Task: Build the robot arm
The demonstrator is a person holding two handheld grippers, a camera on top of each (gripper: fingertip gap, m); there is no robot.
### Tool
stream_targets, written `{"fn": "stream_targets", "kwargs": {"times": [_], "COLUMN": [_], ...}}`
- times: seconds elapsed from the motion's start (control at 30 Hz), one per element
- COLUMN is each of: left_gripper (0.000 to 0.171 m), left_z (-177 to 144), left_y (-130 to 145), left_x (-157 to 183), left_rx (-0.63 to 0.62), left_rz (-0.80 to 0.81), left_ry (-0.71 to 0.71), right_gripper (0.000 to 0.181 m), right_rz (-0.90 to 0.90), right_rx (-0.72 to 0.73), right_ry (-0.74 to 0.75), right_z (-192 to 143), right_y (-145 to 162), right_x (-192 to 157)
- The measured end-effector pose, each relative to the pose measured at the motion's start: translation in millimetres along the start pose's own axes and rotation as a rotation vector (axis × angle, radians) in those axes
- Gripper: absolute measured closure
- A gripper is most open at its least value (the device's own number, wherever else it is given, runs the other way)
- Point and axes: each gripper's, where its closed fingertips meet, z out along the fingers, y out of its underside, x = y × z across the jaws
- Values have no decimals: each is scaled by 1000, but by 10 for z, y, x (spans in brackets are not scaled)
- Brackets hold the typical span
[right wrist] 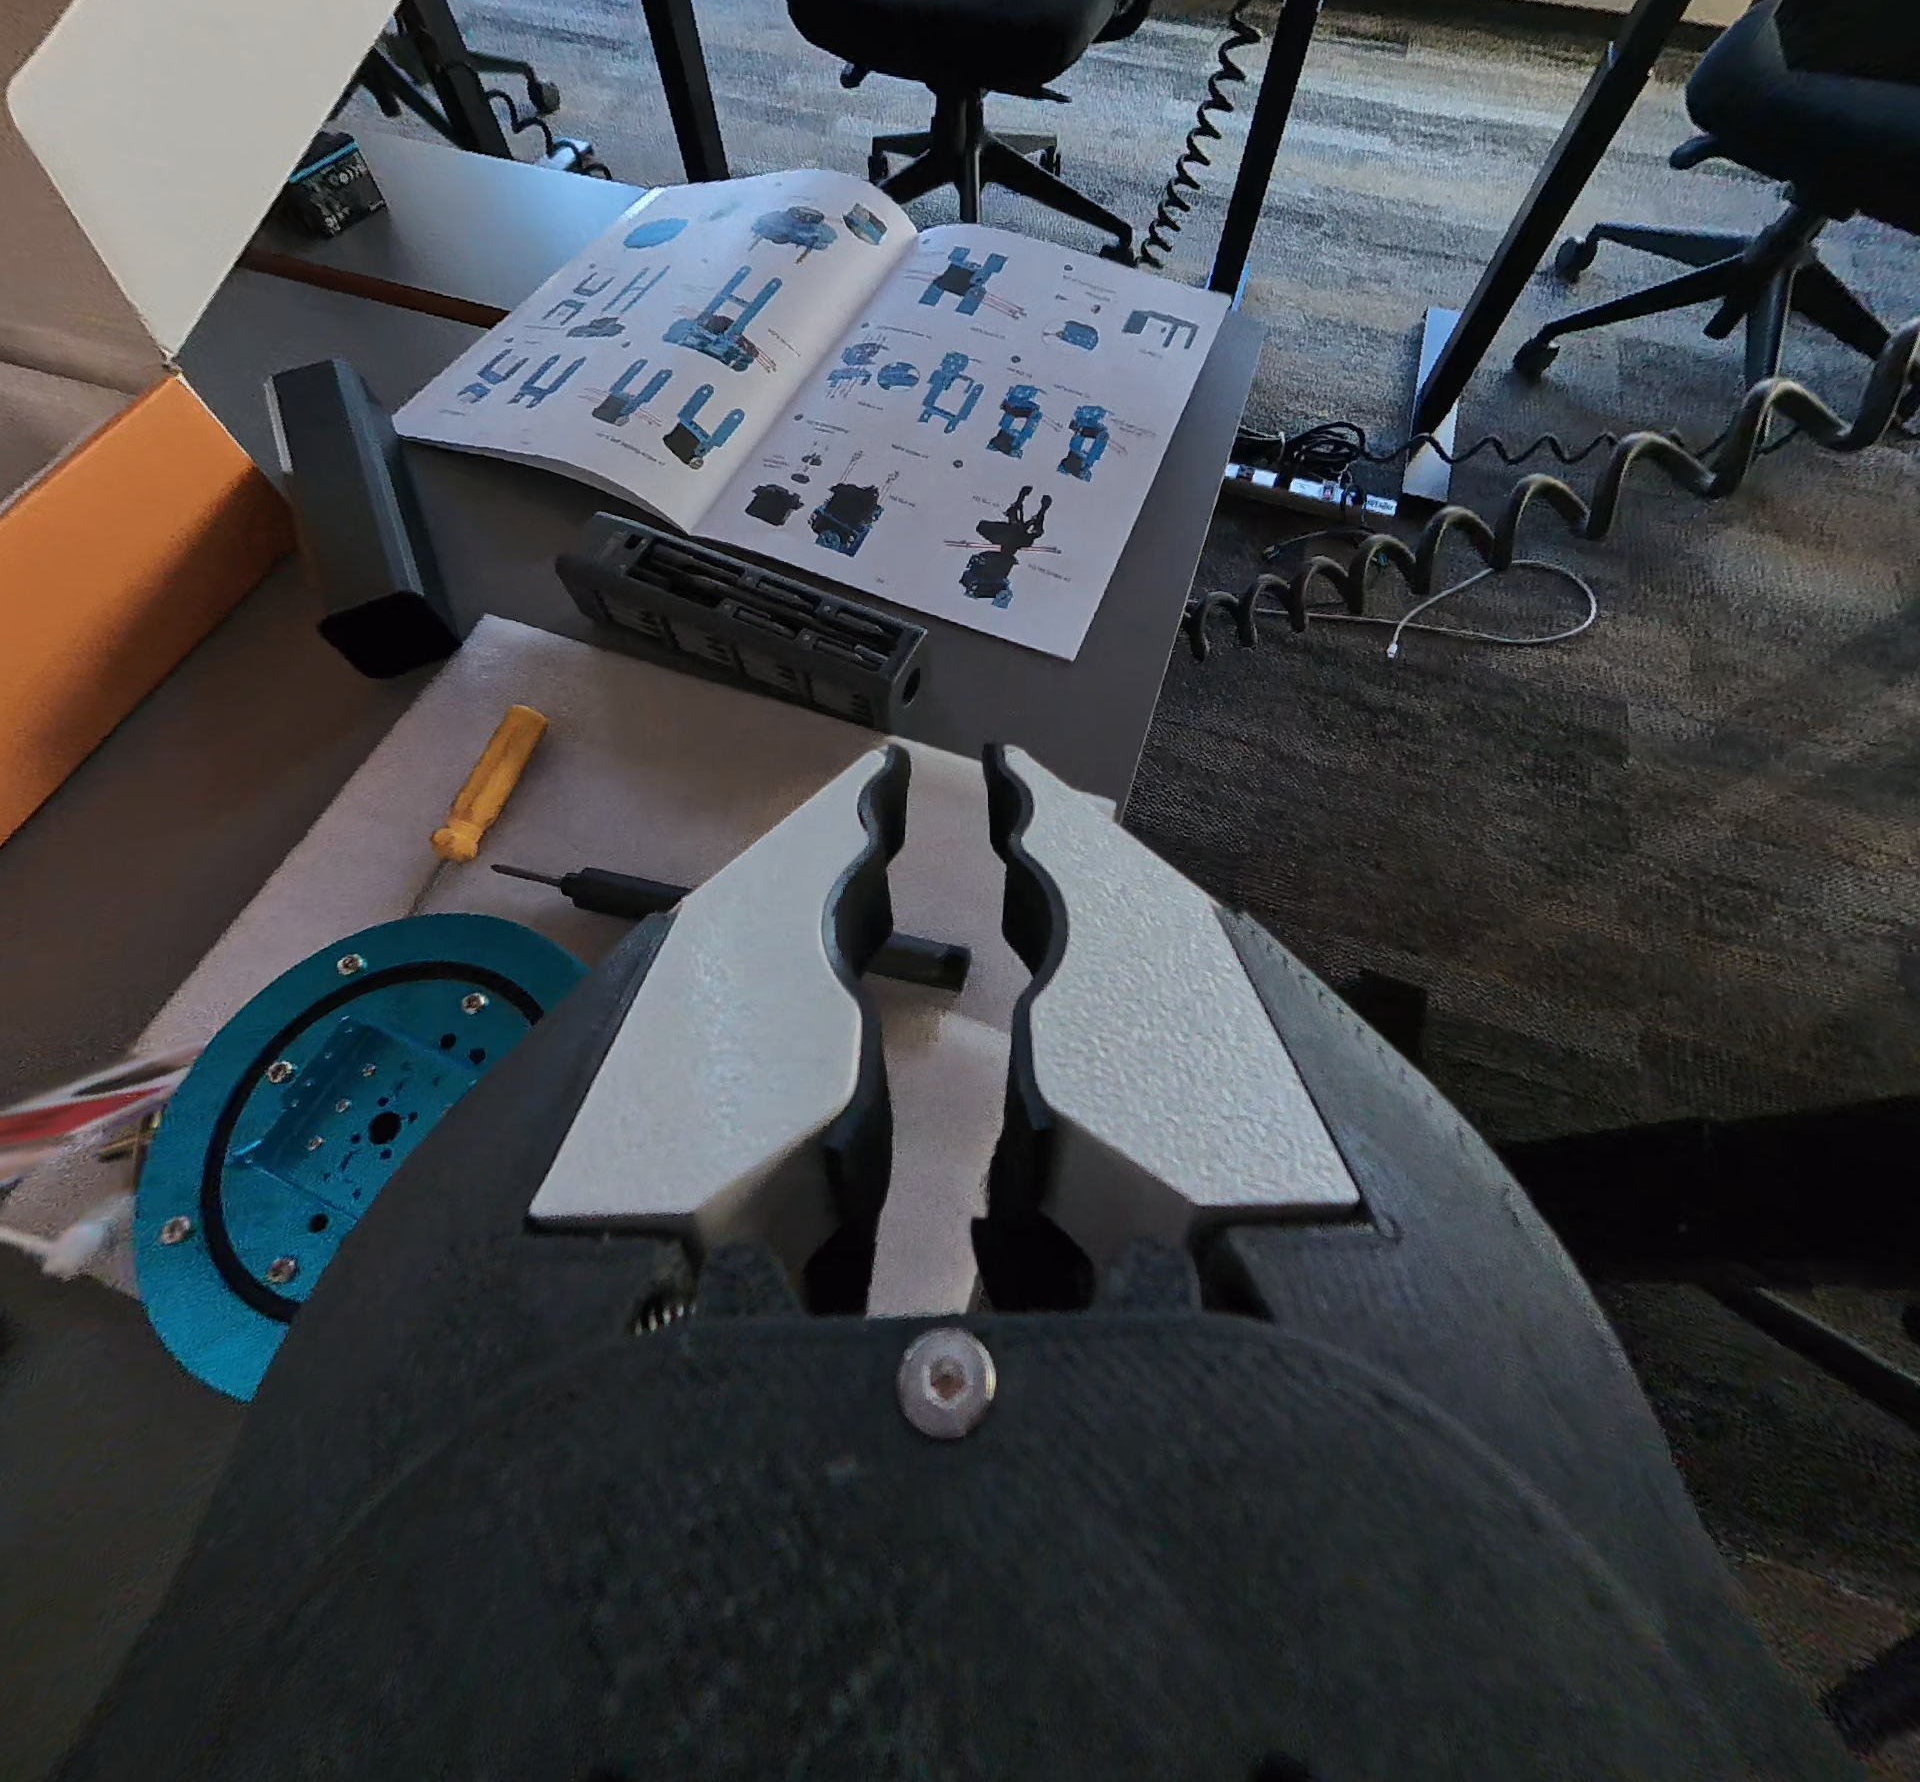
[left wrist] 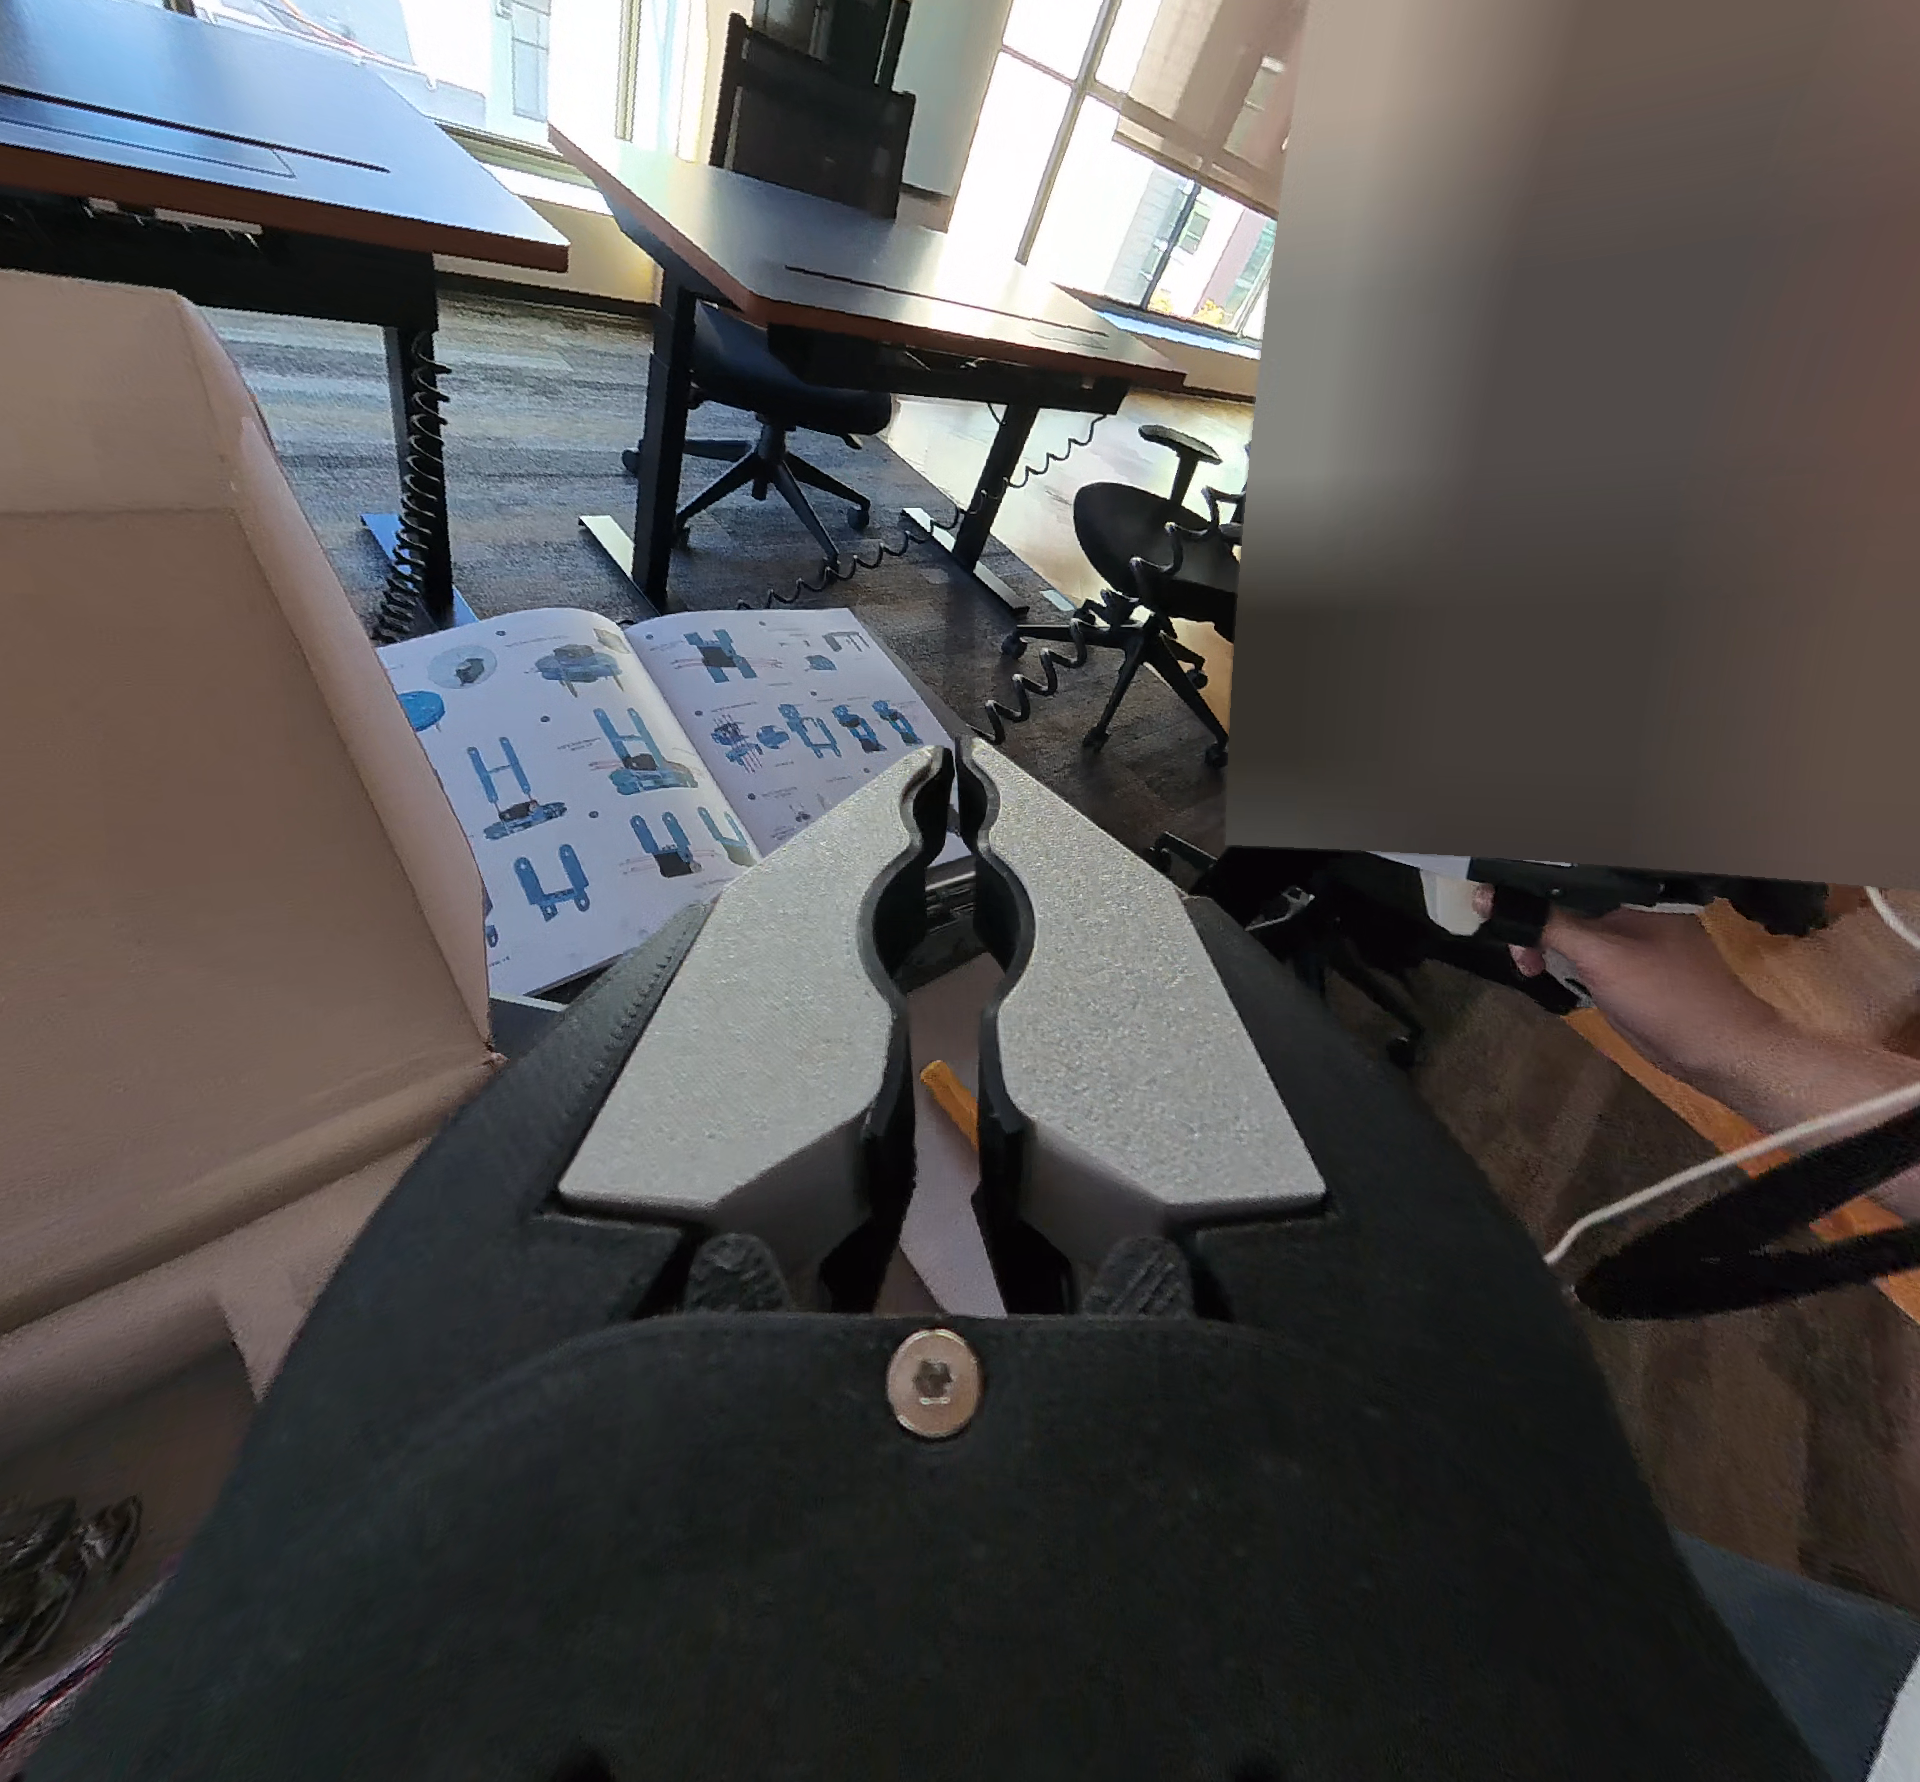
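Left wrist view: left gripper (left wrist: 958, 768) jaws closed, tips touching, holding nothing. Open manual (left wrist: 665, 766) lies just past them, cardboard box flap (left wrist: 208, 693) left, a person's hand (left wrist: 1662, 994) right.

Right wrist view: right gripper (right wrist: 943, 756) jaws slightly apart, empty, over a black screwdriver (right wrist: 623, 889): stiff, light, best gripped at the handle. Yellow screwdriver (right wrist: 488, 782) and blue disc (right wrist: 343, 1119) left, black bit case (right wrist: 743, 626) far.

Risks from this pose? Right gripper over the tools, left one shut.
1. The black screwdriver lies across under the right gripper, whose jaws stand only slightly apart; descending could knock or roll it.
2. The yellow screwdriver and blue round plate lie close by, so a sideways sweep might bump them.
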Motion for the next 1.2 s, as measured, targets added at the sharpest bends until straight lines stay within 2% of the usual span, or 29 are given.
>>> {"fn": "stream_targets", "kwargs": {"times": [0.27,0.53,0.7,0.87,0.97,1.1,1.2], "left_gripper": [171,171,171,171,170,167,169], "left_z": [-41,-70,2,151,368,715,901], "left_y": [76,176,134,198,338,776,1038], "left_x": [4,-187,-332,-442,-355,28,306], "left_rx": [-23,-34,-18,-53,-141,-403,-527], "left_rz": [-10,-51,-71,-67,-59,-35,32], "left_ry": [28,-7,-20,-16,78,327,474], "right_gripper": [167,167,167,165,162,157,156], "right_rz": [-48,-156,-188,-145,-9,226,275], "right_rx": [-51,-57,-57,-128,-178,-209,-197], "right_ry": [-43,-127,-167,-194,-173,-93,-25], "right_z": [48,280,436,512,405,82,-207], "right_y": [134,-32,-182,-23,193,492,592], "right_x": [-257,-530,-638,-641,-555,-446,-530]}}
